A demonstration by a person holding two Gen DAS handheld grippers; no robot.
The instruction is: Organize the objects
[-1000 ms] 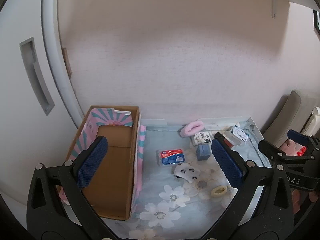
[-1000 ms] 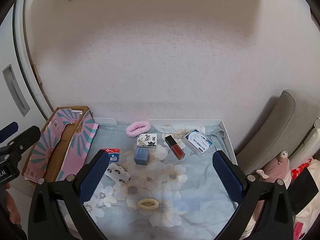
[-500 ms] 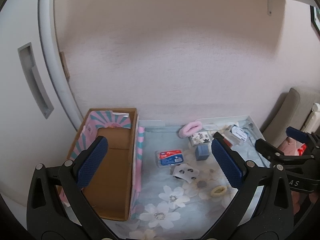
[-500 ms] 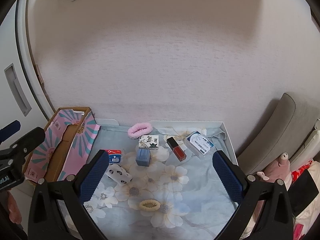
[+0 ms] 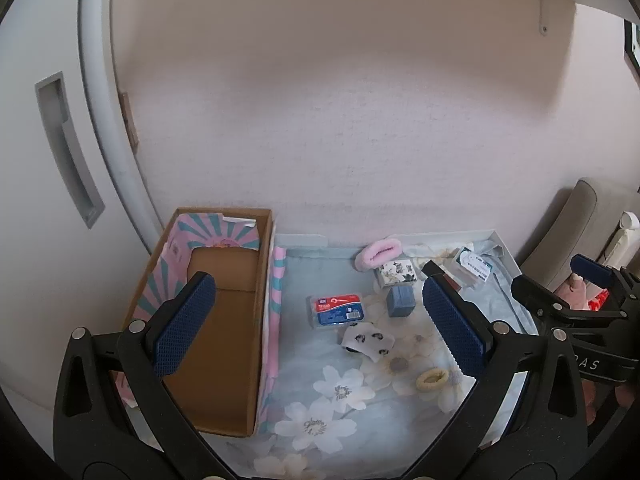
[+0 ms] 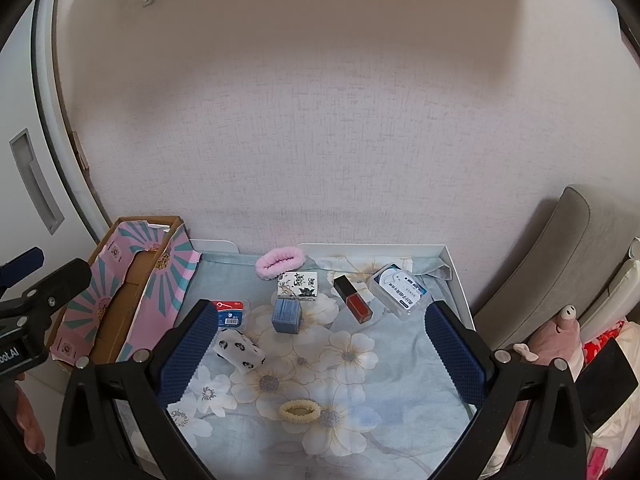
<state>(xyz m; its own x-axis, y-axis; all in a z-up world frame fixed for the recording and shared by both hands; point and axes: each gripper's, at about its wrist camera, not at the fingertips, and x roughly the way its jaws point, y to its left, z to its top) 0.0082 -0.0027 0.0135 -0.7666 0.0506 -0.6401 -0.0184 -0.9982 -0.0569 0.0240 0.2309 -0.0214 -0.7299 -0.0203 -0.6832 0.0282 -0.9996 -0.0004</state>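
Objects for organizing are found loose on the floral cloth (image 6: 360,408) lining a white tray (image 6: 456,276), with none yet in the cardboard box (image 5: 224,344) standing just beside the tray's left edge. The box interior is seen bare.

Left to right, the following are noted: the blue-and-red flat pack (image 5: 335,310); the spotted white pouch (image 6: 239,350) near it; the pink fuzzy hair tie (image 6: 281,263) against the back rim; the white box with dark floral print (image 6: 299,285); the small blue box (image 6: 287,315) in front of it; the cream hair tie (image 6: 299,411) nearest the cameras; the red lip-gloss tube (image 6: 353,299); and the clear plastic case (image 6: 399,290) by the right rim.

The left gripper (image 5: 316,326) is held above box and cloth, jaws spread wide and empty. The right gripper (image 6: 320,352) is held above the cloth, jaws likewise spread and empty.

It is judged that a first pick is being selected. A rigid item is best taken across its narrow faces; the soft ties and pouch are best pinched at mid-body, clear of the cloth.

Writing: "DAS" and "bot.AI" fragments are read on the gripper bodies. Print on the flat pack and case label is too small to be read.
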